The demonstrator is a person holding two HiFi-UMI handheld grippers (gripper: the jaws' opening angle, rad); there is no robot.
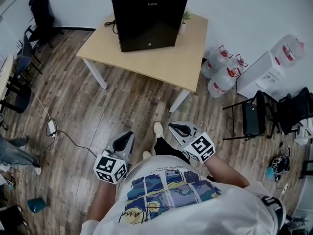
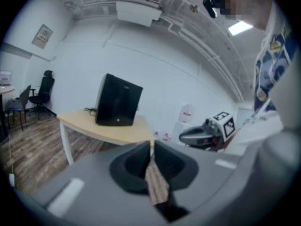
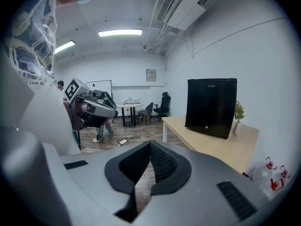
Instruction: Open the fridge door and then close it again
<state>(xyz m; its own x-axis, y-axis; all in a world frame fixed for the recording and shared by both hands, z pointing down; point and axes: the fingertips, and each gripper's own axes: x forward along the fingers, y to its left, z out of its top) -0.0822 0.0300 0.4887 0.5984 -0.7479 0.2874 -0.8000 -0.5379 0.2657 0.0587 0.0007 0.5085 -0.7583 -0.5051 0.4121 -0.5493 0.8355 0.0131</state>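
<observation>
A black mini fridge (image 1: 149, 16) stands with its door closed on a light wooden table (image 1: 161, 58) at the far side of the room. It also appears in the left gripper view, fridge (image 2: 117, 101), and in the right gripper view, fridge (image 3: 211, 106). Both grippers are held close to the person's body, well short of the table. My left gripper (image 1: 126, 137) is shut, jaws touching with nothing between them (image 2: 151, 147). My right gripper (image 1: 178, 128) is shut and empty too (image 3: 150, 147). Each gripper sees the other beside it.
Several large water bottles (image 1: 222, 72) and a white dispenser (image 1: 261, 75) stand right of the table. A black folding chair (image 1: 254, 114) is at the right, office chairs (image 1: 29, 38) at the left. A power strip with cable (image 1: 51, 128) lies on the wooden floor. A small plant (image 1: 184, 19) sits beside the fridge.
</observation>
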